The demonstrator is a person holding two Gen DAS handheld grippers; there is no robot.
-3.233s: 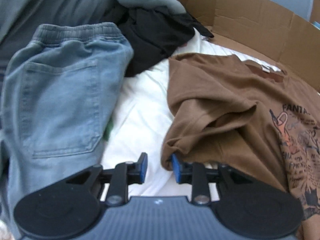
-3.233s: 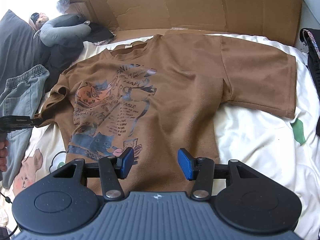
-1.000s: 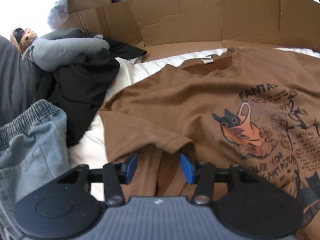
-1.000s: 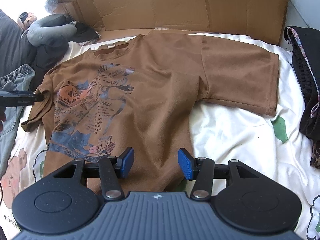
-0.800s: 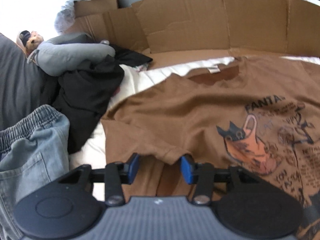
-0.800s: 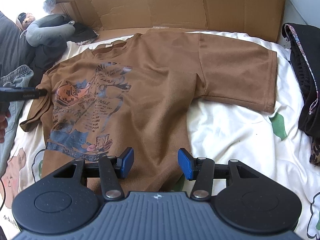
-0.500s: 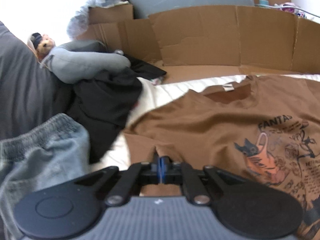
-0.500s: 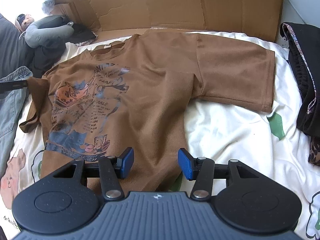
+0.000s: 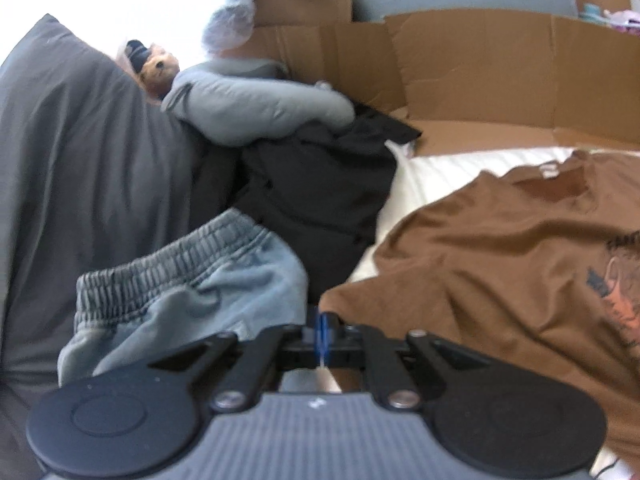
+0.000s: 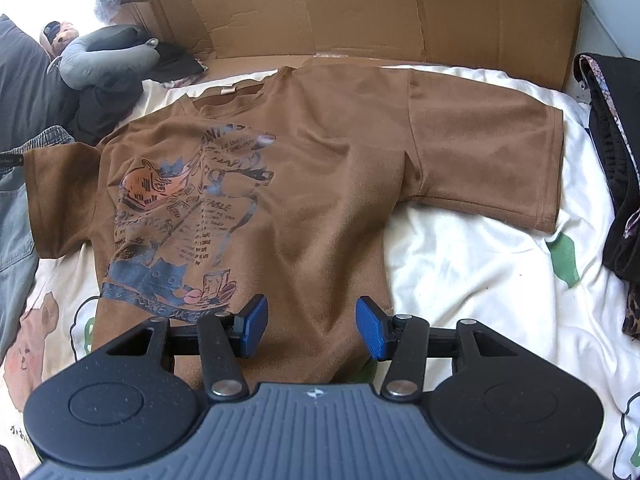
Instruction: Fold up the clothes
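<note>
A brown T-shirt (image 10: 332, 168) with a cat print lies face up on the white bed sheet (image 10: 460, 264), both sleeves spread out. My left gripper (image 9: 322, 330) is shut on the edge of the shirt's left sleeve (image 9: 360, 304) and holds it stretched outward; its tip also shows in the right wrist view (image 10: 10, 161) at the far left. My right gripper (image 10: 311, 322) is open and empty, just above the shirt's bottom hem.
Light blue jeans (image 9: 192, 280) lie left of the shirt. A black garment (image 9: 316, 196), a grey neck pillow (image 9: 256, 104) and a dark pillow (image 9: 72, 168) sit behind them. Cardboard (image 10: 360, 12) lines the back. A dark patterned garment (image 10: 612, 168) lies at the right.
My left gripper has closed on the left sleeve's edge and pulled it outward to the left, flattening the bunched sleeve. My right gripper has stayed open over the hem.
</note>
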